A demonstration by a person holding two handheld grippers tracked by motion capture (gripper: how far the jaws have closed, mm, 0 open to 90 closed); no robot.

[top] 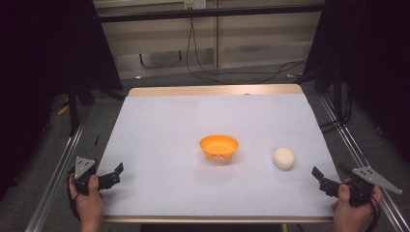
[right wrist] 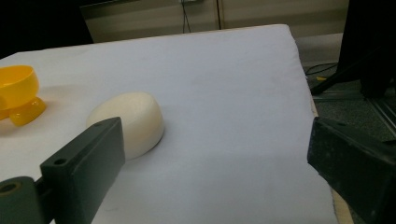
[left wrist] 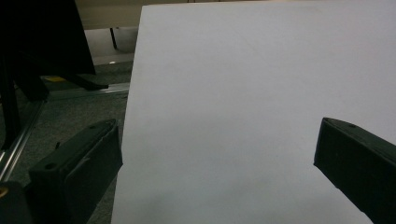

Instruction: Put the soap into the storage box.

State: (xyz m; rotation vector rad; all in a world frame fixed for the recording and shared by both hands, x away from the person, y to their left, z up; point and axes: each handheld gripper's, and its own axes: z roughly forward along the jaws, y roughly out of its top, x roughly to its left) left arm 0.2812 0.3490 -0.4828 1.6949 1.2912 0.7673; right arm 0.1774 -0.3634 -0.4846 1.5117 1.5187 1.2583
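The left gripper sits at the near left corner of the tabletop, held in the person's left hand, its tips just over the white covering's left edge. In the left gripper view its two black jaws stand wide apart with nothing between them but bare white surface, the left one hanging over the grey floor beside the table's edge.

Toward the middle of the tabletop, slightly nearer the front edge than the back, stands an orange bowl on small rounded feet, upright and open to the top. In the right gripper view the orange bowl appears at the left border.

To the right of the bowl and apart from it lies a cream-white bun-shaped lump, resting on the covering not far from the right edge.

At the near right corner, the right gripper is held in the right hand and points toward the lump without touching it. In the right gripper view its jaws are spread wide and hold nothing; the bun-shaped lump lies just beyond the left jaw, partly hidden behind it.
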